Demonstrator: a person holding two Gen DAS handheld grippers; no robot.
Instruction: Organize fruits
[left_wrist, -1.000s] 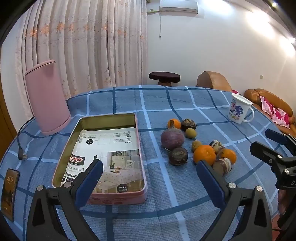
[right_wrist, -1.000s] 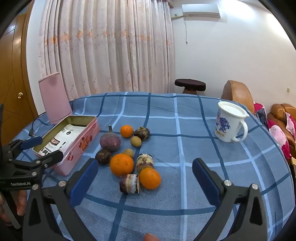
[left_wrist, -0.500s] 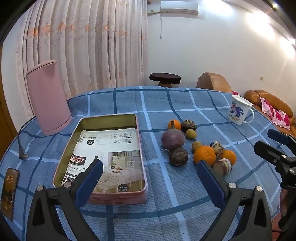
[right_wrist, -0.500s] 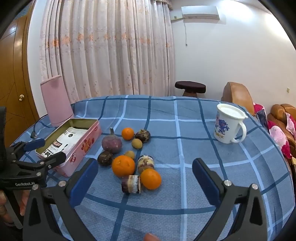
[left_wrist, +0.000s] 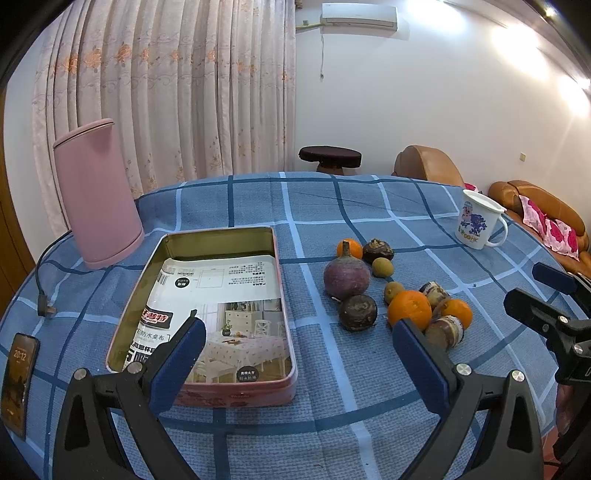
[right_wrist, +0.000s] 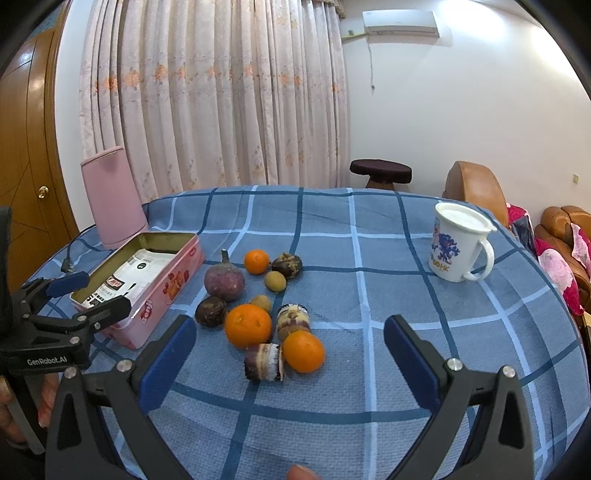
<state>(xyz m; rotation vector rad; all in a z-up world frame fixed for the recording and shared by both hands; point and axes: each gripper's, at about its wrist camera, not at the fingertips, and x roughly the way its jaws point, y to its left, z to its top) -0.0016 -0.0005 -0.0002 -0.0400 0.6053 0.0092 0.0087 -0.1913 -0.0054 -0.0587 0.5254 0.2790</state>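
Several fruits lie in a cluster on the blue checked tablecloth: a large orange (right_wrist: 248, 325), a smaller orange (right_wrist: 303, 350), a third orange (right_wrist: 256, 261), a big purple fruit with a stem (right_wrist: 224, 282), dark round fruits (right_wrist: 211, 311) and small tan ones (right_wrist: 275, 281). The cluster also shows in the left wrist view (left_wrist: 409, 309). An open pink tin (left_wrist: 221, 386) with a printed leaflet inside stands left of them. My left gripper (left_wrist: 295, 345) is open and empty, near the tin's front. My right gripper (right_wrist: 290, 349) is open and empty, in front of the fruits.
A pink kettle (left_wrist: 95, 192) with a cord stands at the back left. A phone (left_wrist: 16, 376) lies at the left table edge. A white printed mug (right_wrist: 458, 246) stands at the right. Sofas and a stool are beyond the table.
Both gripper views have shifted slightly; the right gripper has drawn back and up a little from the fruits. Both grippers stay open.
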